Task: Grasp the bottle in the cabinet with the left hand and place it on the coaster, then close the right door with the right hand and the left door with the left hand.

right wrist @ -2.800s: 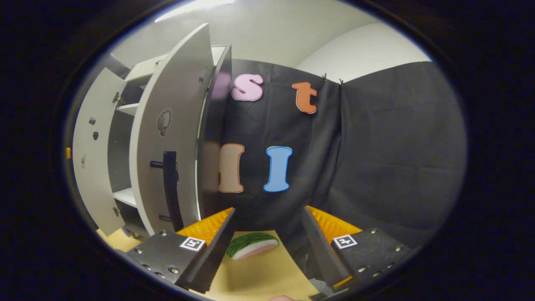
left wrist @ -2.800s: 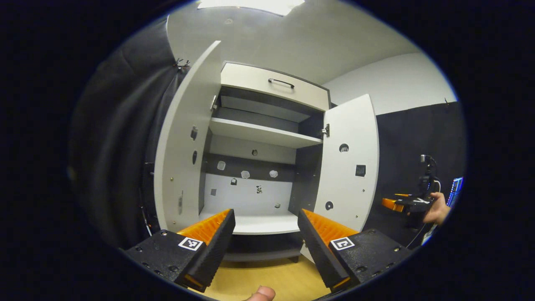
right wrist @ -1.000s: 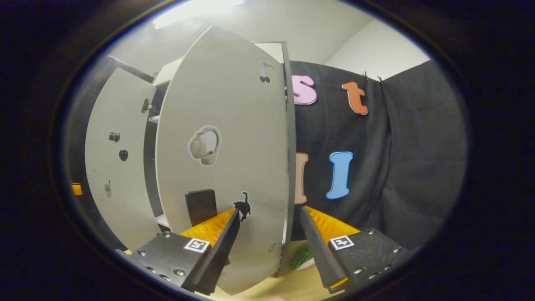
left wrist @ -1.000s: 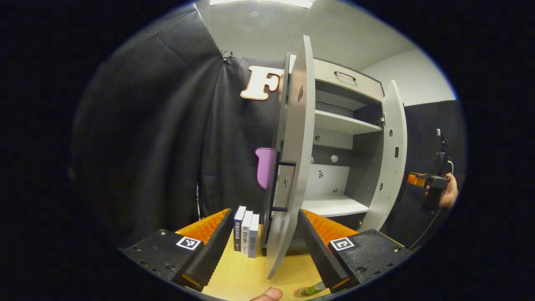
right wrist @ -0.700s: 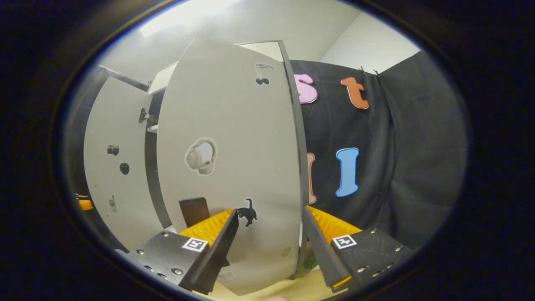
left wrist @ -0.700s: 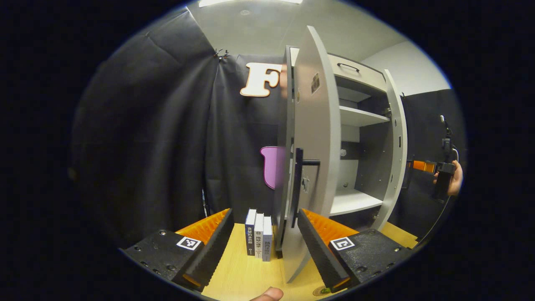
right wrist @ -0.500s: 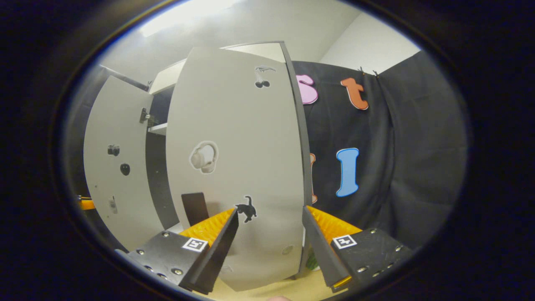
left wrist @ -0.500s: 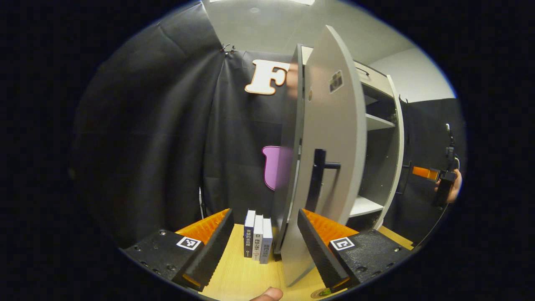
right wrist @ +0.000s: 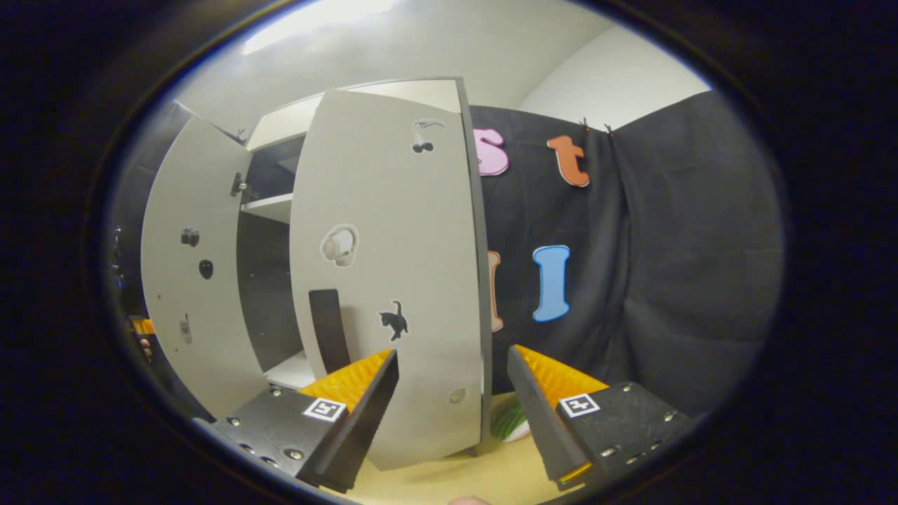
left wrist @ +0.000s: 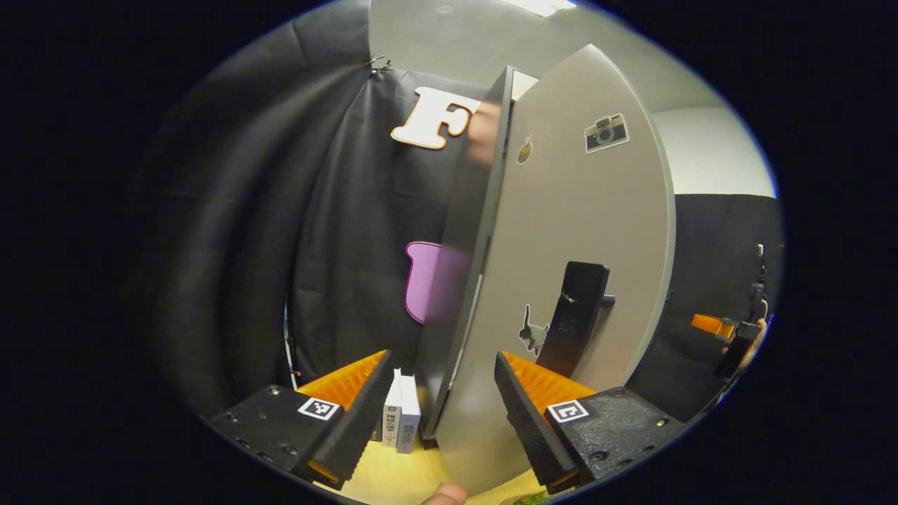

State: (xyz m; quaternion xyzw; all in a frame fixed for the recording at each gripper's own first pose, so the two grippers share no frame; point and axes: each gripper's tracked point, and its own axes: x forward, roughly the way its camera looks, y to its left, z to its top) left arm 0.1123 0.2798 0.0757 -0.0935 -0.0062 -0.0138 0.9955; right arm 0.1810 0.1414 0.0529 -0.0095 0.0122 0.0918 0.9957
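In the left gripper view, the cabinet's left door (left wrist: 561,231) shows its outer face, with a black handle (left wrist: 577,315). My left gripper (left wrist: 442,361) is open, and the door's lower part stands between its fingers. The right gripper (left wrist: 708,325) appears far off at the right, held by a hand. In the right gripper view, the right door (right wrist: 393,238) with its black handle (right wrist: 328,330) is partly swung in. My right gripper (right wrist: 452,354) is open just before the door's lower edge. The left door (right wrist: 189,280) stands open beyond, and a shelf (right wrist: 270,207) shows in the gap.
A few books (left wrist: 400,421) stand on the wooden table (left wrist: 393,477) left of the cabinet. A watermelon slice (right wrist: 506,421) lies on the table (right wrist: 456,477) behind the right door. Black cloth walls close in both sides.
Both doors have swung inward. My left gripper has come round from the cabinet's front to the left door's outer face. The right door now hides most of the inside.
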